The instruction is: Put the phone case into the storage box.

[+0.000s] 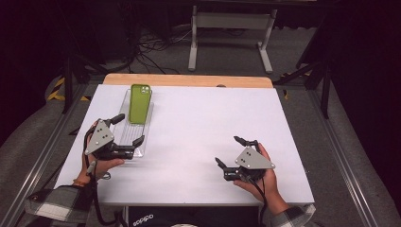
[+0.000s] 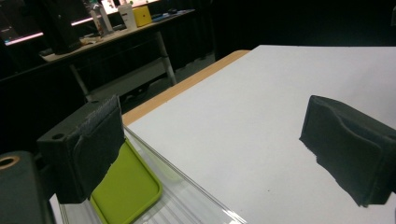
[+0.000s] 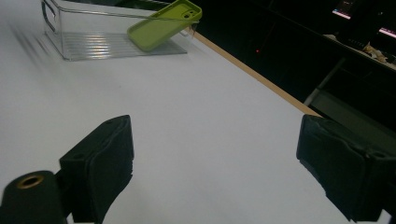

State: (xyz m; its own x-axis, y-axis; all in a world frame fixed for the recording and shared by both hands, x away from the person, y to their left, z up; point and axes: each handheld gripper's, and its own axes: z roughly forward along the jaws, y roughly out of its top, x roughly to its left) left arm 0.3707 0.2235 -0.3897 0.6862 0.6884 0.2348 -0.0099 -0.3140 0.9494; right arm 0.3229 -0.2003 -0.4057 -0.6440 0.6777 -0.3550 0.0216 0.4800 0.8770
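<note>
You see a clear, shiny plastic tray (image 1: 124, 124) with a ribbed bottom. The green phone case (image 1: 140, 103) in it looks smooth and matt. The table top (image 1: 198, 127) is white and matt, with a bare wood edge (image 1: 189, 80).

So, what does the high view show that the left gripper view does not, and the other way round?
High view alone: both hands, the right gripper open over bare table, and the whole green phone case leaning in the clear tray. Left gripper view alone: a far desk with a yellow box. Both: the left gripper, jaws open at the tray, and the case.
</note>
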